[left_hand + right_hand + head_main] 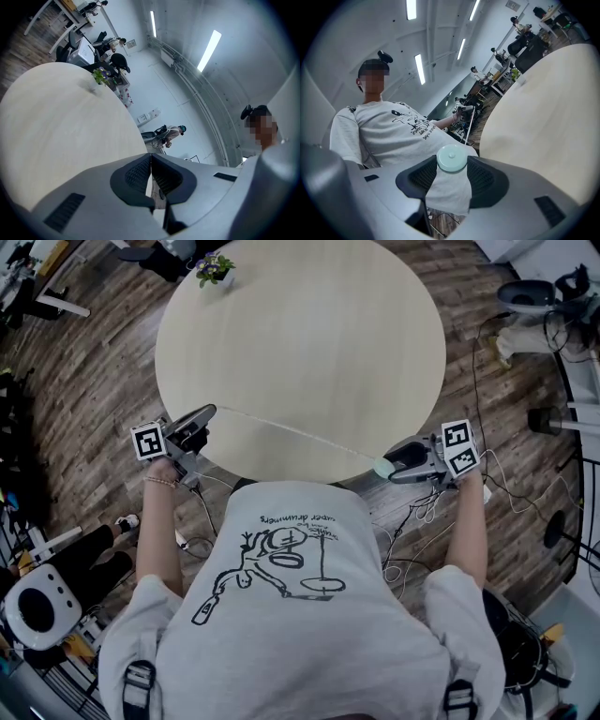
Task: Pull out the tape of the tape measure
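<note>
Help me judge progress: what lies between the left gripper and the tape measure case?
The pulled-out tape, stretched over the table from the left gripper to the case; the head view shows it.

I see a light grey short-sleeved T-shirt (pixel 309 634), printed with a black line drawing and a line of lettering (upside down from the head view). Dark straps with buckles (pixel 139 682) sit at both shoulders. A beaded bracelet (pixel 160 482) circles the left wrist, and a black headset (pixel 385 56) tops the head. The left gripper (pixel 208 412) and right gripper (pixel 386 466) look alike to me: grey shells, black ribbed pads (pixel 487 180), and a white cube (pixel 148 440) with black square markers.
</note>
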Tool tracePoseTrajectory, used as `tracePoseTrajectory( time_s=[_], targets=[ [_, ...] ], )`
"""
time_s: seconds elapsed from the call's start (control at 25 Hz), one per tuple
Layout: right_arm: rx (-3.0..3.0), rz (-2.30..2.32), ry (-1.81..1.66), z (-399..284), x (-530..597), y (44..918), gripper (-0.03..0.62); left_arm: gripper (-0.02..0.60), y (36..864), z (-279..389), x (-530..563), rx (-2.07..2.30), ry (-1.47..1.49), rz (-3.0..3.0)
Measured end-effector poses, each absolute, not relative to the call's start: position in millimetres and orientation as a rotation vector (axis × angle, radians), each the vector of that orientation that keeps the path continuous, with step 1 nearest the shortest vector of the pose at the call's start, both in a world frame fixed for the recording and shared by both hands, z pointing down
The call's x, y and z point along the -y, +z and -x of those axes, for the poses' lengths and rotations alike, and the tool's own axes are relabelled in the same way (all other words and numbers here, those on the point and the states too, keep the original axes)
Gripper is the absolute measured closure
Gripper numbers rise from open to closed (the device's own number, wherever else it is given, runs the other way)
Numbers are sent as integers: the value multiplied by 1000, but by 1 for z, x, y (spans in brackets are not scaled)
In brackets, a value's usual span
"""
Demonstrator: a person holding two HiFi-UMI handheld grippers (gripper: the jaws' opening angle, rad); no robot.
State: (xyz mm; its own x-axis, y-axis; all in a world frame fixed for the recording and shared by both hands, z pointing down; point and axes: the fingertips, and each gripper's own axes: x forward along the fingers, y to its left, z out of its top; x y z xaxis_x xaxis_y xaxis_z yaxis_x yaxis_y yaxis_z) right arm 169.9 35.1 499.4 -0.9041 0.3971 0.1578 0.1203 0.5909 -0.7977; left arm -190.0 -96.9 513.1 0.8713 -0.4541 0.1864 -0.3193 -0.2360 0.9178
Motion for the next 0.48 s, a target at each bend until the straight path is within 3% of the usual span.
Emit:
tracePoseTrajectory(
  time_s=[0.48],
  targets=[
    [2491,333,1209,-171,-22,510,381,558,525,202,104,612,-167,-1779]
  ],
)
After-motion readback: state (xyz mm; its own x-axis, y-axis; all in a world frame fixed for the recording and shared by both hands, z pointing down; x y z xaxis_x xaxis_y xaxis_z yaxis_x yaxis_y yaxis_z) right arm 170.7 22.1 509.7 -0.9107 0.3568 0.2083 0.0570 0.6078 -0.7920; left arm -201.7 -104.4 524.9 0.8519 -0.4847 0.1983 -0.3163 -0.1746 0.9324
